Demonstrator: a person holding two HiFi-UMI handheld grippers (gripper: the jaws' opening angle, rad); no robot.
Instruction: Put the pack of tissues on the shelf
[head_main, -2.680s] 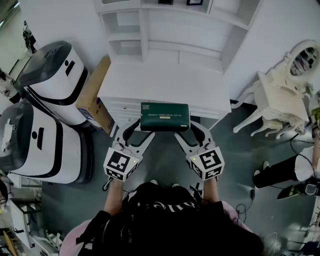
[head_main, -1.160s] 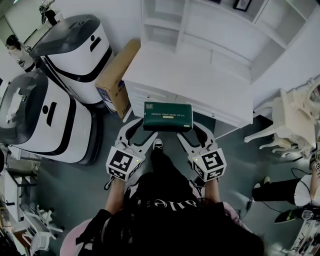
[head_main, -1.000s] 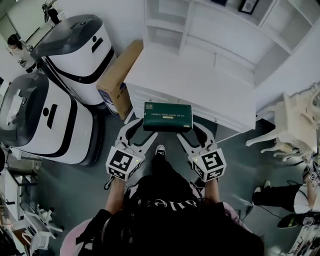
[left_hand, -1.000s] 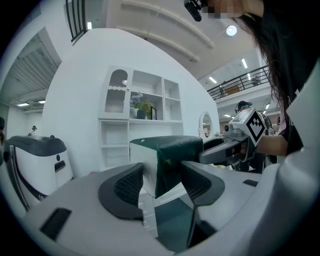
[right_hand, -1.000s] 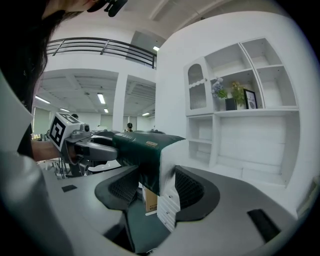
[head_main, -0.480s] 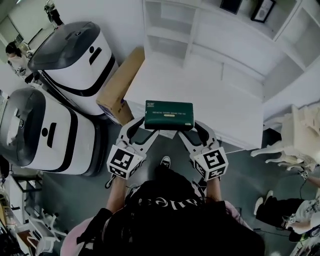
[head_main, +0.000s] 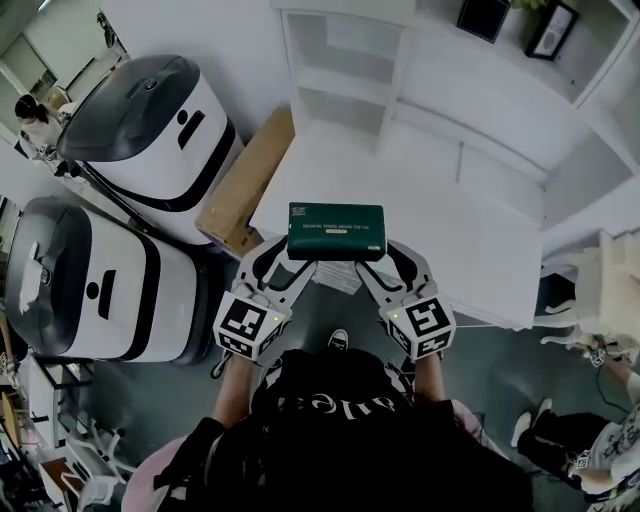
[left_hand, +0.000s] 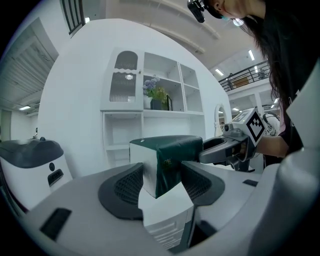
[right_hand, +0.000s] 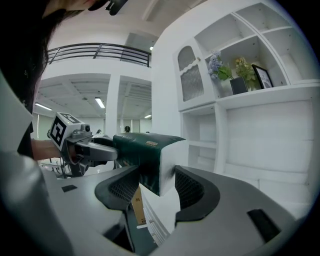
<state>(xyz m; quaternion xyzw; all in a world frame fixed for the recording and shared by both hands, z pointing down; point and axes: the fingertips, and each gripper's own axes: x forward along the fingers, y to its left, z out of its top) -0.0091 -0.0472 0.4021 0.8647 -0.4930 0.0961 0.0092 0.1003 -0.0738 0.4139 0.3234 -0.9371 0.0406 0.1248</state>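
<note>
The pack of tissues (head_main: 335, 231) is a dark green block with white ends, held level between both grippers. My left gripper (head_main: 291, 256) is shut on its left end and my right gripper (head_main: 384, 256) on its right end. It hangs over the front edge of the white cabinet top (head_main: 440, 225), below the white shelf unit (head_main: 400, 85). In the left gripper view the pack (left_hand: 172, 152) sits pinched between the jaws of my left gripper (left_hand: 161, 184). The right gripper view shows the pack (right_hand: 142, 150) clamped in my right gripper (right_hand: 156, 186).
Two large white and dark machines (head_main: 150, 125) (head_main: 85, 290) stand at the left, with a cardboard box (head_main: 245, 185) leaning against the cabinet. Picture frames (head_main: 550, 28) stand on an upper shelf. A white chair (head_main: 600, 290) and a person's legs (head_main: 580, 450) are at the right.
The pack, still held by both grippers, has been carried forward from in front of the cabinet to over its front edge. The shelf unit now looms closer.
</note>
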